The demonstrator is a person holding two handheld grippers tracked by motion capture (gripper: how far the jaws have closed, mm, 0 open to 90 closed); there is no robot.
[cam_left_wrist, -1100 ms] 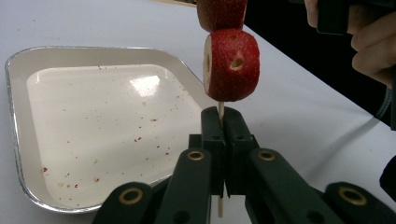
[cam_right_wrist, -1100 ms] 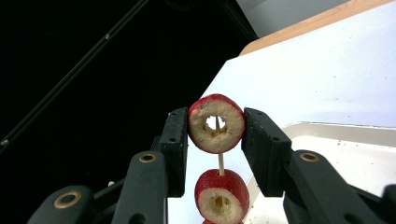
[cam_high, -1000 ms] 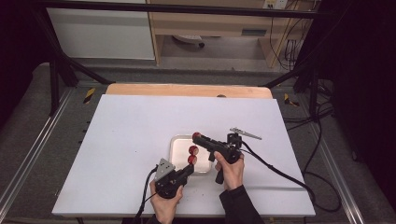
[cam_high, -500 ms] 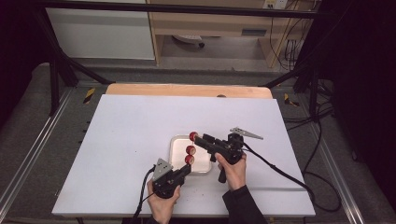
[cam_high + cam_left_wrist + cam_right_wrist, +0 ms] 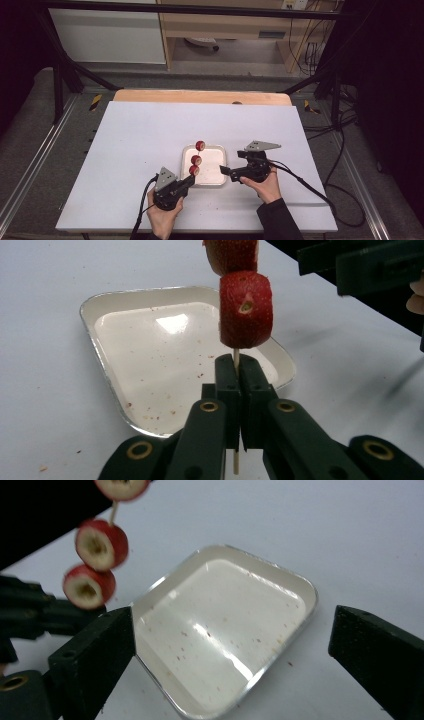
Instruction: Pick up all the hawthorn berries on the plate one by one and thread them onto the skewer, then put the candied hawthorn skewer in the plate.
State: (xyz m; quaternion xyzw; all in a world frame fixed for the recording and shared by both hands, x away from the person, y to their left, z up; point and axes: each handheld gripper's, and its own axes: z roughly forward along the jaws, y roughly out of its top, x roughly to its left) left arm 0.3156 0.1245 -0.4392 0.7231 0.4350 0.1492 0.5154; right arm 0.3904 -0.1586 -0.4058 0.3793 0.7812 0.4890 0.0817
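High view: right tool (image 5: pixel 223 171) had just spread and backed off empty — left tool (image 5: pixel 188 181) alone pinched the skewer (image 5: pixel 196 160) of three strawberry slices, so threading looked done.

The thin wooden skewer (image 5: pixel 196 159) with three red strawberry slices slants over the left part of the shallow white metal tray (image 5: pixel 216 172), barring a straight pass there. The left gripper (image 5: pixel 186 181) clamps its lower end at the tray's near left corner. The right gripper (image 5: pixel 224 171), jaws just opened wide with nothing between them, blocks the tray's right edge. The white table (image 5: pixel 130 145) lies open to the left and beyond.
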